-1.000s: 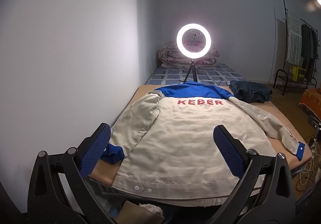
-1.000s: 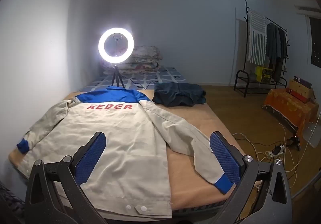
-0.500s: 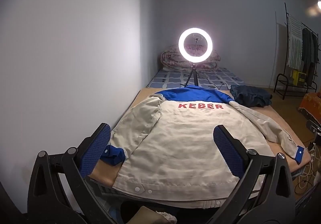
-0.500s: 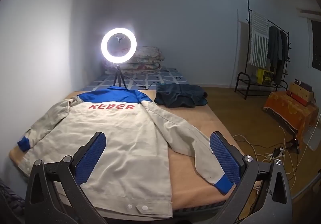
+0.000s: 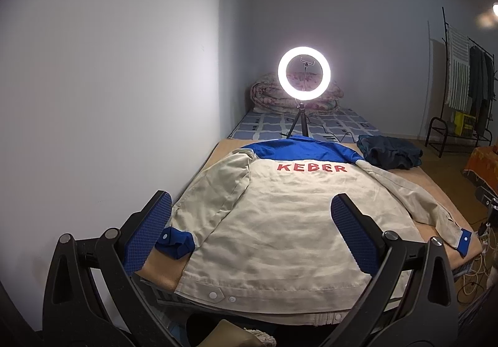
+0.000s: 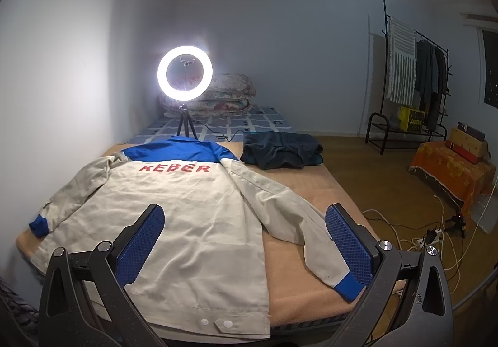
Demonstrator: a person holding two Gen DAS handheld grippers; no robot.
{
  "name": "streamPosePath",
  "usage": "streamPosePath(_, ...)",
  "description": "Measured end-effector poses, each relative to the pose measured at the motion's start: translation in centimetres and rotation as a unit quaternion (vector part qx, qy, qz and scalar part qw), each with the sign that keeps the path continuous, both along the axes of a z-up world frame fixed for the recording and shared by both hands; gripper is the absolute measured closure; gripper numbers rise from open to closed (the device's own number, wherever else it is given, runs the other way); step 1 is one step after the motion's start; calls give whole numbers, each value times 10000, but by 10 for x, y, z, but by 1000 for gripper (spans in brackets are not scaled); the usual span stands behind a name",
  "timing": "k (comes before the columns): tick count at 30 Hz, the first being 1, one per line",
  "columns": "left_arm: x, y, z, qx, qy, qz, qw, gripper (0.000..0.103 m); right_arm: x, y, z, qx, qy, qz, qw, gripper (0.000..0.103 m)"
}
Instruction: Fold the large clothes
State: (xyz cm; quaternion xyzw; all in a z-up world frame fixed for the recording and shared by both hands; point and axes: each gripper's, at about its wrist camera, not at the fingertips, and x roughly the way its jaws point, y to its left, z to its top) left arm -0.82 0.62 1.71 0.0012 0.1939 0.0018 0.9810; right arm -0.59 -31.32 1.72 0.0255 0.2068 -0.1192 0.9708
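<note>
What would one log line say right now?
beige-and-blue work jacket: flat, unfolded | left gripper: open, empty | right gripper: open, empty | stage: pre-grasp

Dim room lit by a glaring ring light (image 5: 303,73) (haloed), with fisheye bending and dark vignetted corners.

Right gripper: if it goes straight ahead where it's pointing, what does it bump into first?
Probably the jacket spread on the bed; the open right gripper points at its back near the right sleeve. Depth is unclear.
</note>
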Motion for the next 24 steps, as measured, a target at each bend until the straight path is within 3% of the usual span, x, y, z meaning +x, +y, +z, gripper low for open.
streamPosePath(24, 5, 2, 8, 15, -27, 9, 10000, 0, 0, 1, 0, -2, -11, 8, 10000, 0)
